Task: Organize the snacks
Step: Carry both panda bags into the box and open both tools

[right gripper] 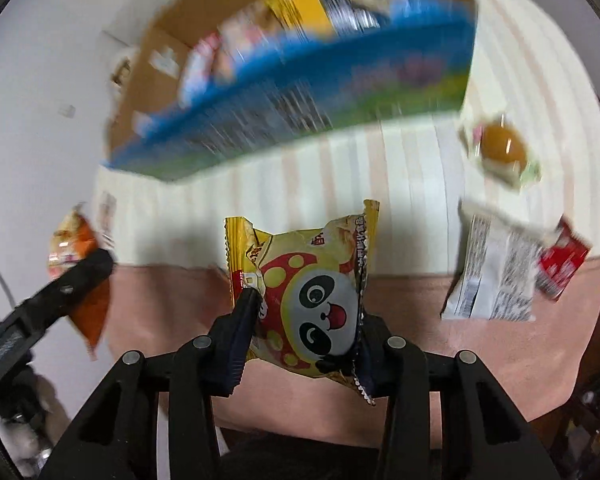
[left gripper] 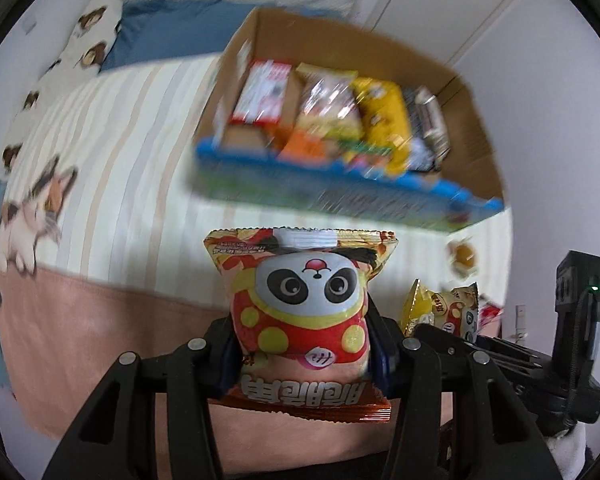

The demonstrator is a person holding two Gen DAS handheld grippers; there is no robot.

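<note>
Both hands are busy over the bed. The left gripper [left gripper: 302, 344] is clamped on an orange panda snack bag [left gripper: 300, 312], its fingers pressed into the bag's sides so the pack stands up between them, held above the pink blanket [left gripper: 100, 340]. The right gripper [right gripper: 300, 332] is pinching a yellow panda snack bag [right gripper: 312, 296] the same way, the pack tilted and crumpled where the blue pads [right gripper: 242, 332] bite in. Ahead of both, on the striped bedsheet [left gripper: 132, 152], sits an open cardboard box [left gripper: 472, 136] with a blue printed front, already holding a row of packets, though motion blur leaves their labels unreadable. Loose on the sheet to the right of the box lies a wrapped bun [right gripper: 502, 150], and nearer the blanket's edge a white packet [right gripper: 492, 276] rests just beside a small red packet [right gripper: 562, 260]. A cat-print pillow [left gripper: 88, 36] lies along the far left of the bed.
</note>
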